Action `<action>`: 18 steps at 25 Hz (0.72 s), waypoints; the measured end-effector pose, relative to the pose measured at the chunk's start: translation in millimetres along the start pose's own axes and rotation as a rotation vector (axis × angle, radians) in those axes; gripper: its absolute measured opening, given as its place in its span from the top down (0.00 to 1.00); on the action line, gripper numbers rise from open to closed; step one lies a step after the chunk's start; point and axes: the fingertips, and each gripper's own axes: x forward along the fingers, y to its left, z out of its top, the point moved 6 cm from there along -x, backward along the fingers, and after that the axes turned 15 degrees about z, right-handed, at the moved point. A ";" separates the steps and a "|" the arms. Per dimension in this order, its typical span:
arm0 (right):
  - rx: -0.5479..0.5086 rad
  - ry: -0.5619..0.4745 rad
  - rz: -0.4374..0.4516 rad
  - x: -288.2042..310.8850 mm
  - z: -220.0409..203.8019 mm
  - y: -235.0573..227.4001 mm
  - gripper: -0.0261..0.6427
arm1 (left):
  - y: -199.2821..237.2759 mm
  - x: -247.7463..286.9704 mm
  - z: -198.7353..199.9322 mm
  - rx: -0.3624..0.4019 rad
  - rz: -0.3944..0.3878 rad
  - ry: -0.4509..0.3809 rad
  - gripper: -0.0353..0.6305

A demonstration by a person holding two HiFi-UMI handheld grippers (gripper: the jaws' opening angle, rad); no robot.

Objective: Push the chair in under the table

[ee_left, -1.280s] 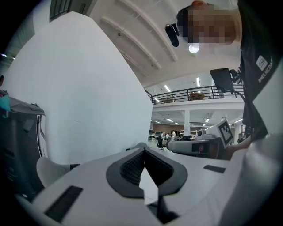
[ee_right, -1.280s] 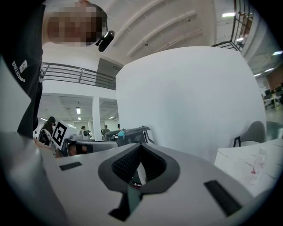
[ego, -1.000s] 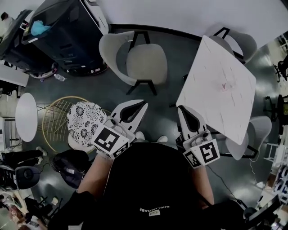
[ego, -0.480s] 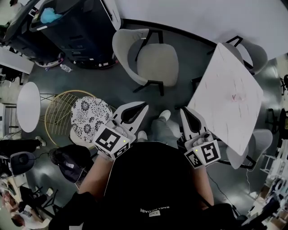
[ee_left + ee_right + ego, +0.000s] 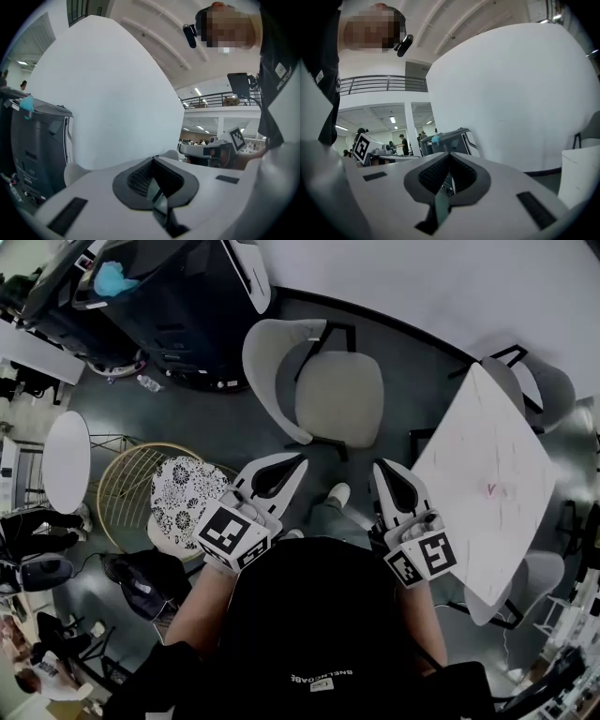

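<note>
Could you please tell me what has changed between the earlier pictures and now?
The person has stepped toward the pulled-out chair, which now sits lower in the head view; the white table has slid toward the right edge. Nothing was taken hold of or let go. The left gripper and right gripper stay shut, empty, short of the chair.

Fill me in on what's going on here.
A person holds a two-jaw gripper in each hand, out in front of the body. The left gripper and the right gripper are both shut with nothing between their jaws. Just ahead of them a grey chair stands out on the open floor, apart from the white table to its right. Neither gripper touches the chair, so it has not yet been pushed in.
</note>
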 end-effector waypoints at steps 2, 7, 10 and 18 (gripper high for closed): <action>-0.007 0.010 0.017 6.8 6.0 -16.1 0.94 | 4.1 17.0 6.4 -0.003 0.018 0.006 0.94; 0.015 0.018 0.042 16.7 13.4 -58.9 0.94 | 7.2 55.7 16.5 -0.006 0.057 0.027 0.94; 0.033 0.013 0.057 19.6 16.0 -79.9 0.94 | 6.2 75.3 20.6 -0.005 0.073 0.044 0.94; 0.081 0.012 0.085 26.6 11.6 -111.8 0.94 | 18.1 108.3 21.9 0.042 0.132 0.118 0.94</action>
